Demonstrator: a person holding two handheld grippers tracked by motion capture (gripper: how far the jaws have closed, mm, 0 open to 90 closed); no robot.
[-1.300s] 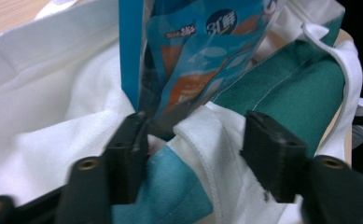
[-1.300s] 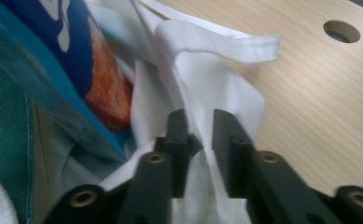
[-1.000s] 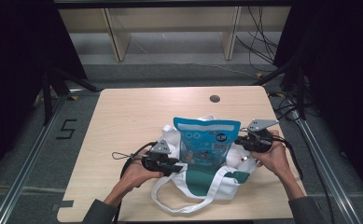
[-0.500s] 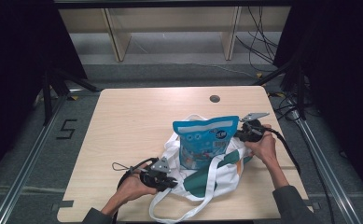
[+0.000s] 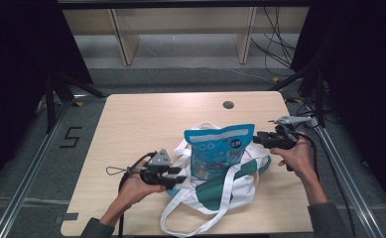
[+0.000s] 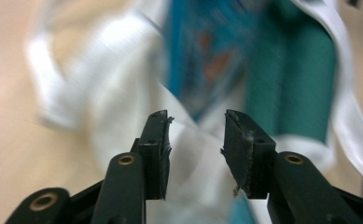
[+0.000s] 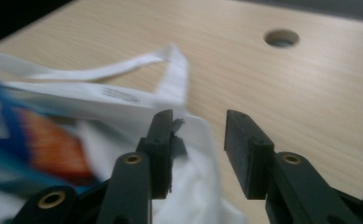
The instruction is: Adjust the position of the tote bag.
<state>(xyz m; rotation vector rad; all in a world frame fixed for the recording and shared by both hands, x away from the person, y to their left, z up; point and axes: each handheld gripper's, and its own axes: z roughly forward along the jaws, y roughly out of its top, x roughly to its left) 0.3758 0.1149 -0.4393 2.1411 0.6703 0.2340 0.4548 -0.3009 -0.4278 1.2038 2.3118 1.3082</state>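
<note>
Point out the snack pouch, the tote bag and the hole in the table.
snack pouch [image 5: 219,148], high view, blue front panel.
tote bag [image 5: 230,186], high view, green panel.
hole [image 5: 228,104], high view, its dark middle.

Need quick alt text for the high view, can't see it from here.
A blue snack pouch stands in a white and green tote bag on a wooden table. The left gripper and right gripper flank the bag, jaws open.

Both tools [image 5: 180,174] [image 5: 256,138] just parted, jaws apart, empty
</note>
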